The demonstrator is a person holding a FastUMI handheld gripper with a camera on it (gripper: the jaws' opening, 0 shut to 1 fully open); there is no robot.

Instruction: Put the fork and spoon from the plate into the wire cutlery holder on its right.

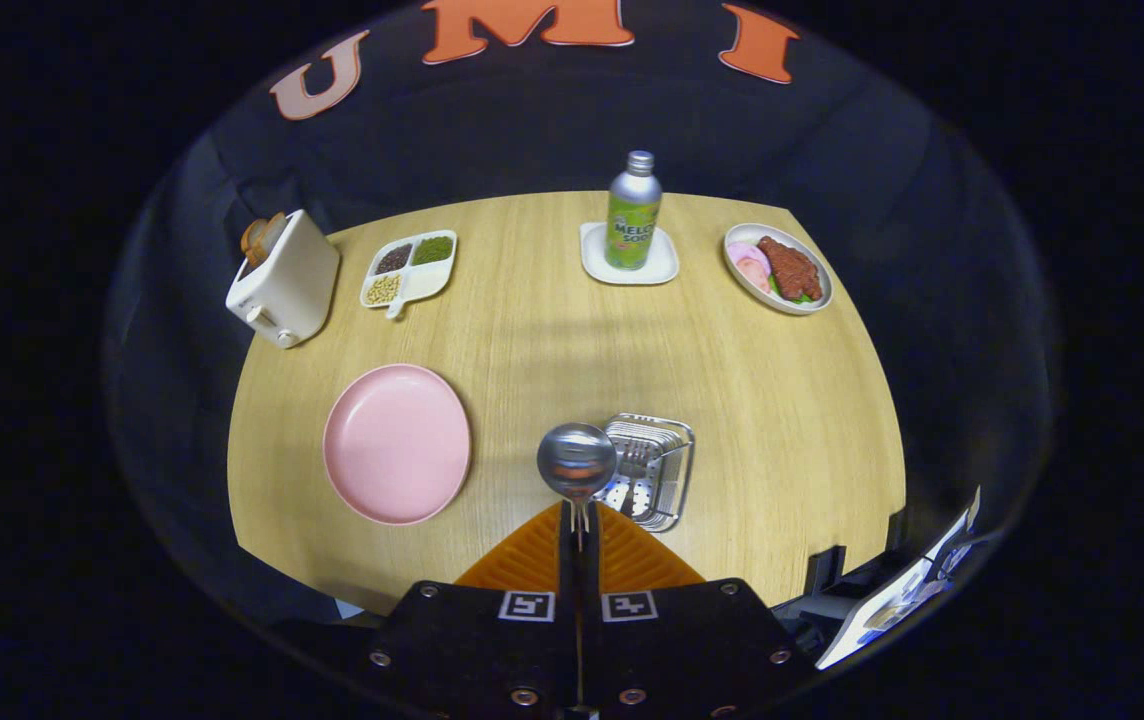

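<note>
My gripper [578, 512] is shut on the handle of a metal spoon [577, 462], whose round bowl stands up just past the fingertips. It hangs above the table beside the left edge of the wire cutlery holder [674, 472]. A fork [644, 458] lies inside the holder, its tines showing near the spoon bowl. The pink plate [397, 442] sits to the holder's left with nothing on it.
Along the far side of the round wooden table [552, 330] stand a white toaster [284, 280] with bread, a divided dish [409, 268] of beans, a green bottle [632, 212] on a white coaster, and a plate of meat [778, 268].
</note>
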